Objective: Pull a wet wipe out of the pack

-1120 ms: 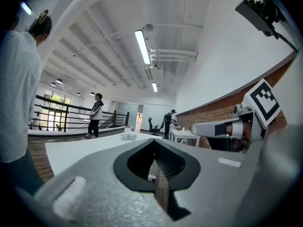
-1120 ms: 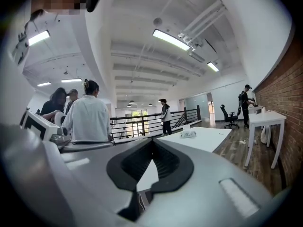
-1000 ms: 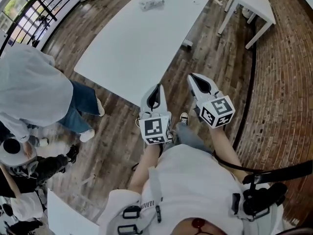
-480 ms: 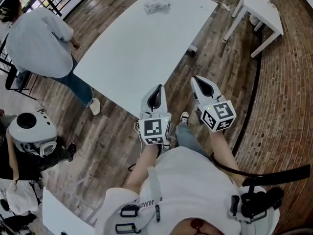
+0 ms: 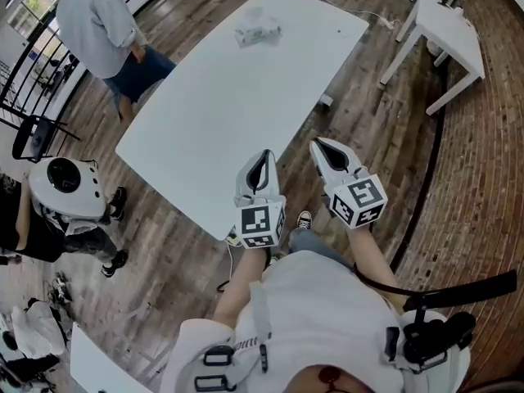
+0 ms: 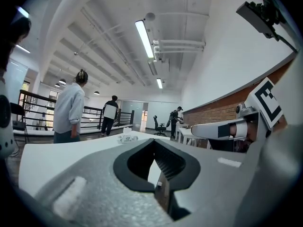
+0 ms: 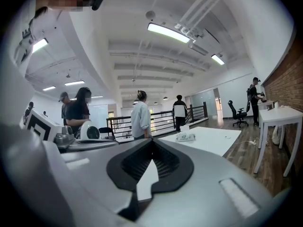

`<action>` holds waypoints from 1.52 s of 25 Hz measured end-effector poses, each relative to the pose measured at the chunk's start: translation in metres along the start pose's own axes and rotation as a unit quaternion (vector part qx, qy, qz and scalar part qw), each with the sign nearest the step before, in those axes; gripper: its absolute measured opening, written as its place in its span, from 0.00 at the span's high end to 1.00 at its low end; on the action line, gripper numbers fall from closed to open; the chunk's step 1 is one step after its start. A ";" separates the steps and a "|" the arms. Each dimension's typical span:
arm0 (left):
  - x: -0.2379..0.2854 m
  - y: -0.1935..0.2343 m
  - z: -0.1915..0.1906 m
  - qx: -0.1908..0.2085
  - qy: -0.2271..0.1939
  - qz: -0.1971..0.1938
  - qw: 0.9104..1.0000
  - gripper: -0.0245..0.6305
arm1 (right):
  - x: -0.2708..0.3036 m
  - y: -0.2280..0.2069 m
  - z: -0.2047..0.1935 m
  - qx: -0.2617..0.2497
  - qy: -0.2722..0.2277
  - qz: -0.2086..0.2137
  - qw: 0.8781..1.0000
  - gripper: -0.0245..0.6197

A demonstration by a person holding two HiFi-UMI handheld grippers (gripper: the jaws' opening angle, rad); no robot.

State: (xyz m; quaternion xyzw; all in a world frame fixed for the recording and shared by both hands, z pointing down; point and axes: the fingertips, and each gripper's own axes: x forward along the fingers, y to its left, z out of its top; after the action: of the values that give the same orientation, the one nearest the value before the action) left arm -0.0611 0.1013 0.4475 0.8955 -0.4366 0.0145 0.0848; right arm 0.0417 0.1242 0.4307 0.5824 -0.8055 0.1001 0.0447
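Observation:
The wet wipe pack (image 5: 256, 33) is a small pale packet lying near the far end of the long white table (image 5: 205, 137). It also shows small and distant as the pack (image 6: 126, 138) in the left gripper view and the pack (image 7: 185, 137) in the right gripper view. My left gripper (image 5: 262, 154) hangs over the table's near edge, shut and empty. My right gripper (image 5: 318, 144) is beside it over the wooden floor, just off the table's edge, also shut with nothing in it. Both point level toward the pack, far short of it.
A person in a grey top (image 5: 98, 19) stands by the black railing (image 5: 33, 64) at the far left. Another person with white headgear (image 5: 64, 187) is at the left. A small white side table (image 5: 446, 27) stands at the far right, beside a brick strip.
Both grippers have advanced together toward the table, so the left one now reaches over its near edge. The person in grey has walked off toward the far left.

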 end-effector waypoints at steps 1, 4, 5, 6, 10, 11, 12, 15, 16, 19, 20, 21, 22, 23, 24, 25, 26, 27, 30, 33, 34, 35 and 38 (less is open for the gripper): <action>0.010 -0.001 0.003 0.001 -0.001 0.005 1.000 0.96 | 0.005 -0.008 0.003 0.002 0.000 0.006 1.000 0.96; 0.037 -0.005 0.010 0.001 -0.004 0.017 1.000 0.96 | 0.016 -0.032 0.012 0.001 0.000 0.019 1.000 0.96; 0.046 -0.007 0.011 -0.001 -0.004 0.021 1.000 0.96 | 0.019 -0.039 0.014 -0.001 -0.001 0.023 1.000 0.96; 0.054 -0.010 0.012 -0.002 -0.006 0.024 1.000 0.96 | 0.021 -0.047 0.017 -0.002 -0.002 0.027 1.000 0.96; 0.080 -0.019 0.018 -0.003 -0.014 0.034 0.999 0.96 | 0.028 -0.070 0.026 -0.002 -0.009 0.038 0.999 0.96; 0.085 -0.021 0.019 -0.004 -0.015 0.034 0.999 0.96 | 0.029 -0.075 0.029 -0.001 -0.013 0.039 0.999 0.96; 0.090 -0.022 0.021 -0.004 -0.016 0.034 0.999 0.96 | 0.030 -0.080 0.031 -0.001 -0.016 0.039 0.999 0.96; 0.100 -0.021 0.023 0.001 -0.016 0.040 0.999 0.96 | 0.037 -0.091 0.034 -0.001 -0.022 0.044 0.999 0.96; 0.103 -0.021 0.022 0.002 -0.014 0.040 0.999 0.96 | 0.039 -0.093 0.033 0.000 -0.022 0.045 0.999 0.96; 0.115 -0.020 0.021 0.003 -0.011 0.043 0.999 0.96 | 0.047 -0.103 0.033 0.002 -0.021 0.046 0.999 0.96; 0.120 -0.020 0.021 0.003 -0.010 0.043 0.999 0.96 | 0.050 -0.107 0.034 0.002 -0.021 0.046 0.999 0.96; 0.125 -0.020 0.020 0.004 -0.009 0.042 0.999 0.96 | 0.053 -0.111 0.034 0.002 -0.022 0.046 0.999 0.96; 0.131 -0.019 0.020 0.004 -0.008 0.040 0.999 0.96 | 0.057 -0.115 0.034 0.002 -0.023 0.045 0.999 0.96; 0.137 -0.019 0.019 0.004 -0.008 0.038 0.999 0.96 | 0.062 -0.119 0.034 0.002 -0.023 0.043 0.999 0.96; 0.143 -0.017 0.018 0.003 -0.008 0.037 0.999 0.96 | 0.067 -0.123 0.034 0.002 -0.022 0.042 0.999 0.96; 0.150 -0.014 0.017 0.001 -0.009 0.036 0.999 0.96 | 0.074 -0.128 0.034 0.002 -0.021 0.042 0.999 0.96; 0.158 -0.010 0.016 -0.001 -0.010 0.036 0.999 0.96 | 0.081 -0.132 0.034 0.000 -0.019 0.041 0.999 0.96; 0.166 -0.006 0.016 -0.003 -0.010 0.036 0.999 0.96 | 0.089 -0.137 0.034 -0.001 -0.017 0.040 0.999 0.96; 0.191 0.008 0.014 -0.008 -0.009 0.037 0.999 0.96 | 0.114 -0.149 0.034 -0.002 -0.010 0.041 0.999 0.96; 0.219 0.028 0.019 -0.010 -0.011 0.040 0.999 0.96 | 0.145 -0.162 0.039 -0.005 -0.003 0.046 0.999 0.96; 0.230 0.033 0.021 -0.009 -0.013 0.040 0.999 0.96 | 0.157 -0.168 0.041 -0.008 -0.002 0.047 0.999 0.96; 0.240 0.039 0.023 -0.007 -0.013 0.040 0.999 0.96 | 0.168 -0.174 0.043 -0.008 0.000 0.046 0.999 0.96; 0.260 0.058 0.022 -0.005 -0.006 0.038 0.999 0.96 | 0.201 -0.184 0.046 -0.004 0.006 0.045 0.999 0.96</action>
State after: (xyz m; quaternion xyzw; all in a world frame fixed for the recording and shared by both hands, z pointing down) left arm 0.0538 -0.1402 0.4600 0.8780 -0.4708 0.0105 0.0858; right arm 0.1543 -0.1275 0.4441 0.5450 -0.8308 0.1022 0.0477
